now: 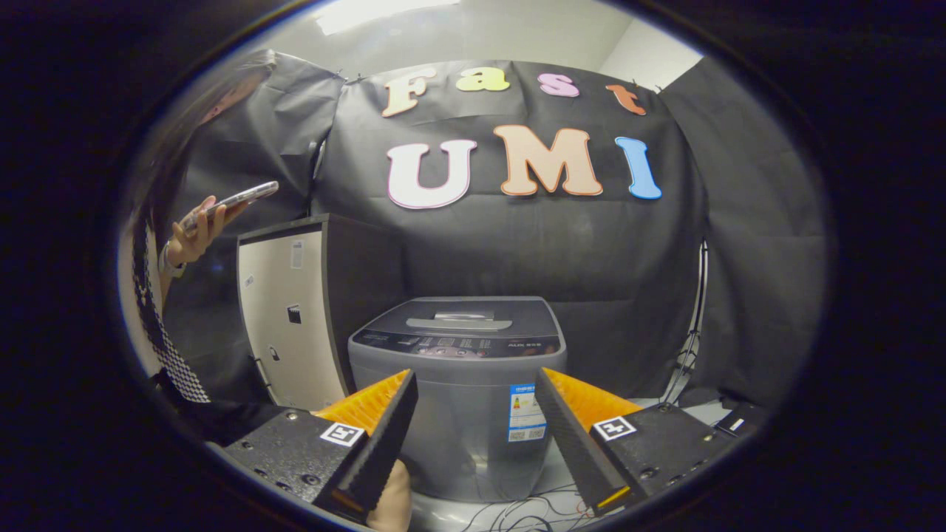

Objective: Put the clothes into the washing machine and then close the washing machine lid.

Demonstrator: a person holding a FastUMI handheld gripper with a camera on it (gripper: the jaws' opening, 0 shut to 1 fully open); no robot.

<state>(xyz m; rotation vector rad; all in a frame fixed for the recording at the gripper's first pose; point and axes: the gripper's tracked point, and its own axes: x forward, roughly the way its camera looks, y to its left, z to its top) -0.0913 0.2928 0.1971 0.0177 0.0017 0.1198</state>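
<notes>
spread wide, gripper (pixel 477 403) pinching nothing; washing machine (pixel 458 384) just ahead between the fingers, lid (pixel 462 314) down flat. no clothes seen: fits either loaded and closed, or awaiting opening. best kept centred on the lid handle.

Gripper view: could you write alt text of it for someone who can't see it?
A grey washing machine with its lid closed stands just ahead of the open gripper, whose fingers hold nothing. Beside the machine stands a cabinet, and next to that a person holds a phone in one hand.
</notes>
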